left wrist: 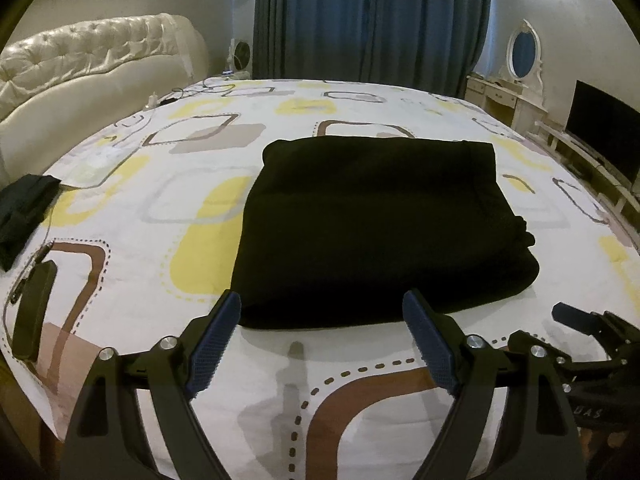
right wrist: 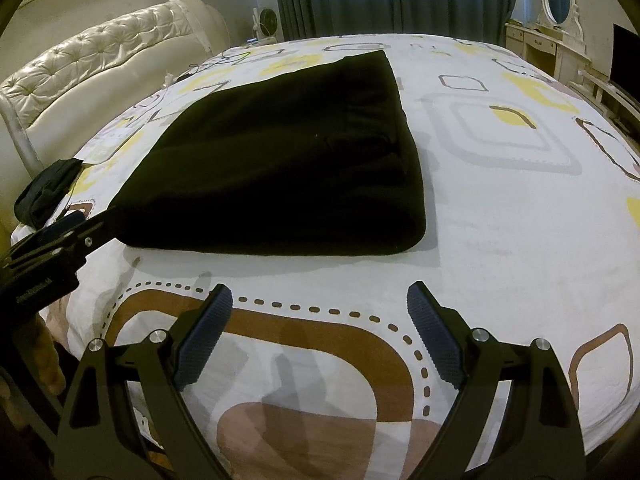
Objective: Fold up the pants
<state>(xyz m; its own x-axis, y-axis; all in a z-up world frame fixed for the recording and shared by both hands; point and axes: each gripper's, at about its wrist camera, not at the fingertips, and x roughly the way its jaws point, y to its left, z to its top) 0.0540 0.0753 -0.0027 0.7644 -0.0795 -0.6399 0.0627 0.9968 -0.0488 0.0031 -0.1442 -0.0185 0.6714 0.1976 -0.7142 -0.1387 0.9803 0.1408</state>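
The black pants (left wrist: 372, 224) lie folded into a thick flat rectangle on the patterned bed sheet (left wrist: 160, 208). They also show in the right wrist view (right wrist: 280, 160), up and left of centre. My left gripper (left wrist: 322, 312) is open and empty, its fingertips at the near edge of the pants. My right gripper (right wrist: 320, 300) is open and empty over bare sheet (right wrist: 500, 220), just short of the pants' near right corner. The right gripper shows at the right edge of the left wrist view (left wrist: 592, 328); the left gripper shows at the left of the right wrist view (right wrist: 52, 244).
A small dark garment (left wrist: 24, 212) and a black case with a cable (left wrist: 34, 312) lie at the bed's left side. A tufted cream headboard (left wrist: 88, 60) stands left. Blue curtains (left wrist: 372, 16), a white dresser with a mirror (left wrist: 516, 80) and a TV (left wrist: 604, 140) stand beyond.
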